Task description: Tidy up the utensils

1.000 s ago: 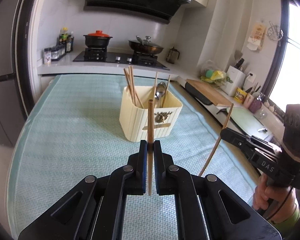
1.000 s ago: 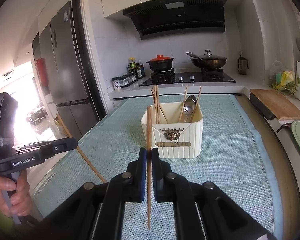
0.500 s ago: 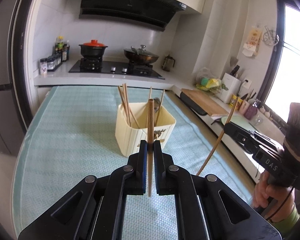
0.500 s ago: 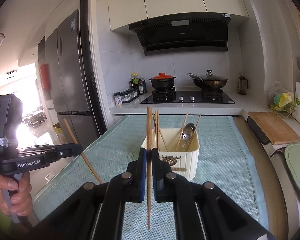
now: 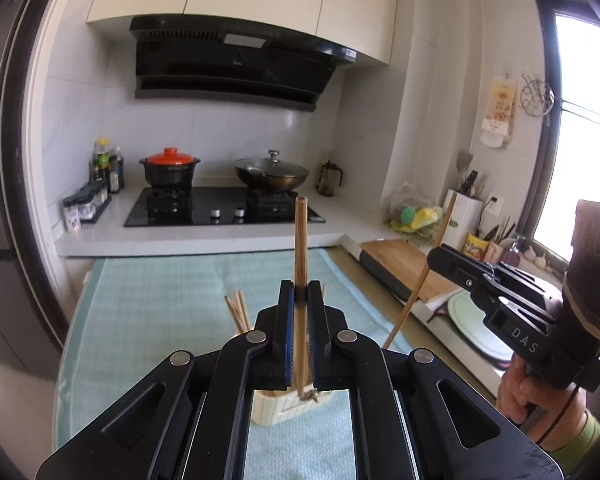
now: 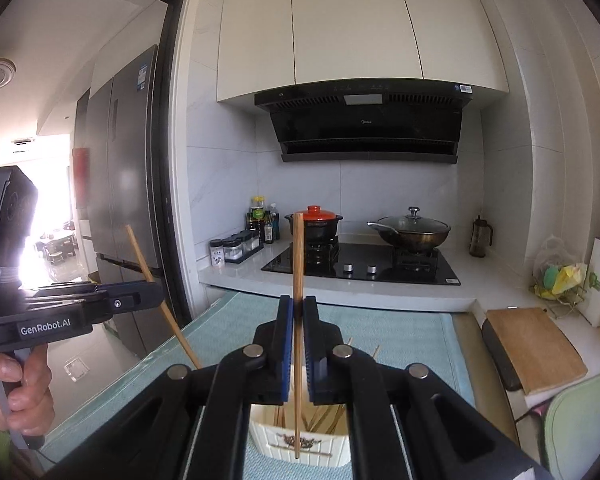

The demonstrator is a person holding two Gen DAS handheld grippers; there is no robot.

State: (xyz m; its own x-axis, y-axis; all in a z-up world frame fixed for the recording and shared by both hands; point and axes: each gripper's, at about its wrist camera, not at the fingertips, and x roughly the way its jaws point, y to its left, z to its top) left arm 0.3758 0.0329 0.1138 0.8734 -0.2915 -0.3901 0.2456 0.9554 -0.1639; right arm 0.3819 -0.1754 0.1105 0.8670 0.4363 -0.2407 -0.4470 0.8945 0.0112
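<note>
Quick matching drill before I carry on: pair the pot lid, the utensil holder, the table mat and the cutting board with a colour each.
Things:
1. pot lid
2. utensil holder
3. table mat
4. cutting board

Colours:
a. light teal
b. brown wood
c. orange-red
d. cream

Pairs: 1-c, 2-d, 3-a, 4-b

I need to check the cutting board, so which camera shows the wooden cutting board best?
The right wrist view: the wooden cutting board lies fully in sight on the counter at right. In the left wrist view the cutting board is partly hidden behind the right gripper and its chopstick.
</note>
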